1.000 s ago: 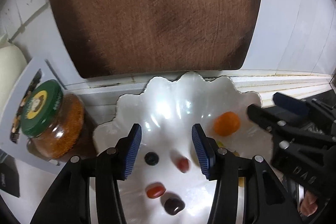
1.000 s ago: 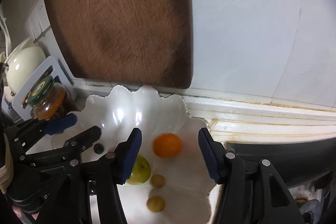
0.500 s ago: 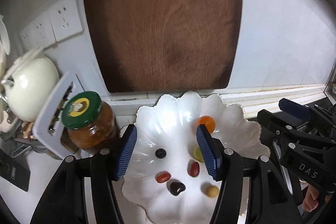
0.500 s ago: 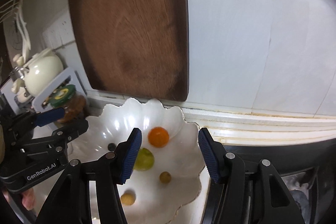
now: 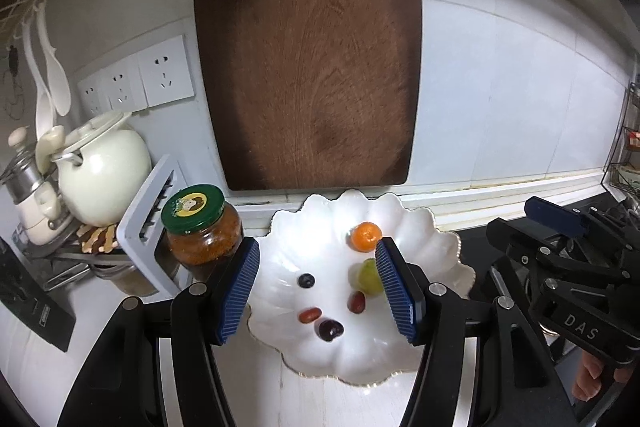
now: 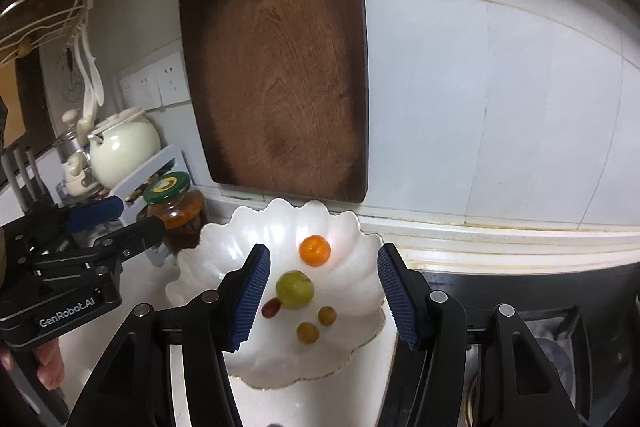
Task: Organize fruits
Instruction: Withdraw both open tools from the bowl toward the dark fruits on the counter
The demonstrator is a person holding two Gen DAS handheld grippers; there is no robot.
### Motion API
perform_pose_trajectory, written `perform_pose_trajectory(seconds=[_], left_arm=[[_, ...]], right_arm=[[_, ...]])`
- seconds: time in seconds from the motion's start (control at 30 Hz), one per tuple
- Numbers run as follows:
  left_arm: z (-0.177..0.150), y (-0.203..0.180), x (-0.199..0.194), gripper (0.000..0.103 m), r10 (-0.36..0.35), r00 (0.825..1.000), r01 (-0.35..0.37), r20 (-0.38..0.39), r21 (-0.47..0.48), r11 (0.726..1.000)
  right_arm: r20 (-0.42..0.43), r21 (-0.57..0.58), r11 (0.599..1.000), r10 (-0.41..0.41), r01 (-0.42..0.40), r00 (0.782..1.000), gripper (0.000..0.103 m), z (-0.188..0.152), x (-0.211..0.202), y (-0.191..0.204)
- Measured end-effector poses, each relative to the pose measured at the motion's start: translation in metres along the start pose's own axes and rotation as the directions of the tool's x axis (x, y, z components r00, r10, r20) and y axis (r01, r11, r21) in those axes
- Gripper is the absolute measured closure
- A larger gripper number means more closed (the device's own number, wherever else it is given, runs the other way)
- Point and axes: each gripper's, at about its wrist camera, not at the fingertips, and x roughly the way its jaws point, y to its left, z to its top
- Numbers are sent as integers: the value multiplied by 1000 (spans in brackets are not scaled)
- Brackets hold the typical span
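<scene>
While both jaws stand apart and empty, left hand-held gripper [image 5: 316, 291] just opened wider, right hand-held gripper [image 6: 322, 297] hovers over the scalloped plate [image 5: 420, 227] at the surface's back edge, where mandarin [image 5: 365, 236], green fruit [image 6: 295, 289] and berries lie gathered.

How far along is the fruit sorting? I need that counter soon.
Looks nearly done: the orange mandarin, green plum, blueberry and other small fruits lie in the white scalloped dish. Both the left tool and right tool are open and empty above it. No loose fruit shows outside.
</scene>
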Motion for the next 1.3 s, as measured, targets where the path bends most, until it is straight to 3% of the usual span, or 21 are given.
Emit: perform_pose_trajectory(seconds=[0.27,0.6,1.3], left_arm=[[-13,-6,-33,42,8,999,-8,39,15,1000],[-39,-14,-56,42,-1,1000,0,31,21,1000],[-101,-22,-75,42,-46,997,46,-62,4,999]], right_arm=[[25,-27,999,25,-24,999,46,-16,-29,9],[17,-49,998,38,-37,999,46,-40,-55,15],[-71,-95,990,98,-105,993,46,-86,-67,24]])
